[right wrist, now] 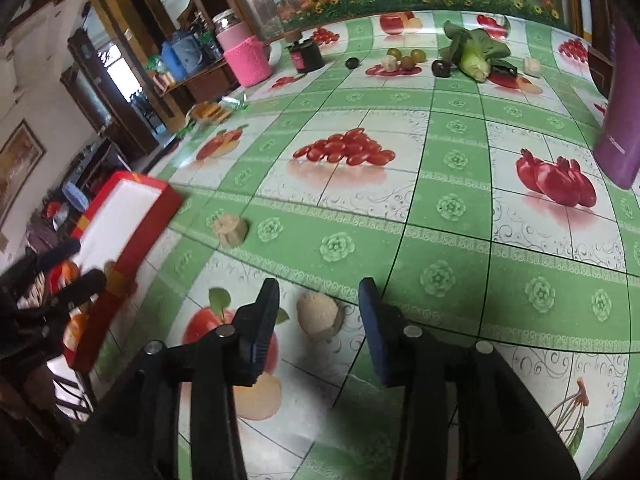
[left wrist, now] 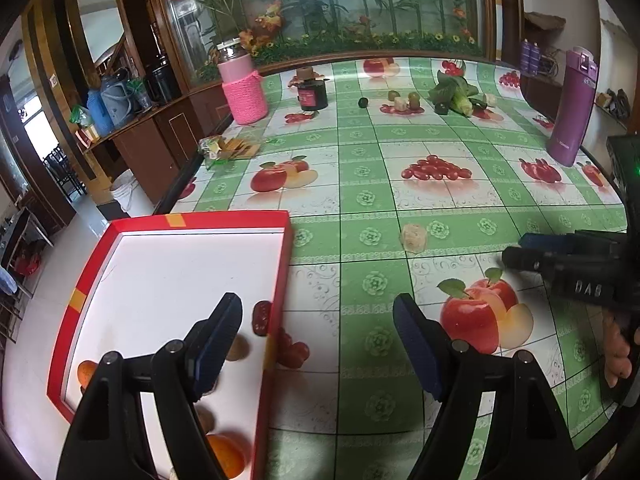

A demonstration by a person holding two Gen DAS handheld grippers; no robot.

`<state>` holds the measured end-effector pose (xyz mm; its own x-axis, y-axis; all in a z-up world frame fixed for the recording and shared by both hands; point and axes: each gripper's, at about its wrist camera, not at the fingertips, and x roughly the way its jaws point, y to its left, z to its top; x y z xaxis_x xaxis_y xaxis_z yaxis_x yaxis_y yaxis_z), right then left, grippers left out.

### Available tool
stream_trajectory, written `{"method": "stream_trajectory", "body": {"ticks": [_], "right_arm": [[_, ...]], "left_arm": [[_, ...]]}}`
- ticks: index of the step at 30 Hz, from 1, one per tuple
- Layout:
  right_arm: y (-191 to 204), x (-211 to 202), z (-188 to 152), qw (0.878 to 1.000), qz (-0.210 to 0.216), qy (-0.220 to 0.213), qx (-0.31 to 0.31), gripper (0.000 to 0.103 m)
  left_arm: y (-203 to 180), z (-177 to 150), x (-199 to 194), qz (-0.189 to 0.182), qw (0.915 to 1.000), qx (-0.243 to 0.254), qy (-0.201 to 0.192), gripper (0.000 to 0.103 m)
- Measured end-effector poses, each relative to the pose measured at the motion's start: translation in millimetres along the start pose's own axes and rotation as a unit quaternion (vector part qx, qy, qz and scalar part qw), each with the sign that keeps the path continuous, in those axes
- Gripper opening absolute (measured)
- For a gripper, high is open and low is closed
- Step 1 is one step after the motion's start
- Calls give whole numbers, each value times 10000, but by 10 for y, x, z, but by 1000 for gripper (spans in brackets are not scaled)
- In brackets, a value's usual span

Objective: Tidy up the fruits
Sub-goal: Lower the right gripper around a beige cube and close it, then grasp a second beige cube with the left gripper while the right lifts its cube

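Green-and-white fruit-print cloth covers the worktop (right wrist: pixel 440 208), and right in the middle of it sits a pale beige fruit chunk (right wrist: pixel 320 316) — stubby, no clear long axis, cut face turned toward the right. It lies on the cloth between the right gripper (right wrist: pixel 318 300) fingers, nearer the left one, touching neither; those fingers are spread wide, holding nothing. A second beige chunk (right wrist: pixel 230 230) rests farther out, near the red tray (left wrist: pixel 276 280). Over that tray hangs the left gripper (left wrist: pixel 318 320), fingers released and empty — one above the white interior, one over the cloth. Oranges (left wrist: pixel 226 454) and a dark red date (left wrist: pixel 262 317) lie inside the tray.
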<state>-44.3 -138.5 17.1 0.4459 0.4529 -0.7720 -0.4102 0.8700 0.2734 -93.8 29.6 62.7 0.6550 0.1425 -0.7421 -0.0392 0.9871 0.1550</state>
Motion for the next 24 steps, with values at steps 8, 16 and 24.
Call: {"method": "stream_trajectory", "body": {"ticks": [8, 16, 24], "right_arm": [[171, 25, -70, 9980, -287, -86, -563, 46], [241, 34, -108, 9926, -815, -196, -874, 25], [72, -7, -69, 9939, -998, -261, -382, 25]], "left_arm": [[-163, 191, 237, -159, 9997, 75, 152, 78], [-358, 399, 497, -567, 9977, 40, 369, 78], [-587, 465, 784, -732, 9953, 142, 610, 72]]}}
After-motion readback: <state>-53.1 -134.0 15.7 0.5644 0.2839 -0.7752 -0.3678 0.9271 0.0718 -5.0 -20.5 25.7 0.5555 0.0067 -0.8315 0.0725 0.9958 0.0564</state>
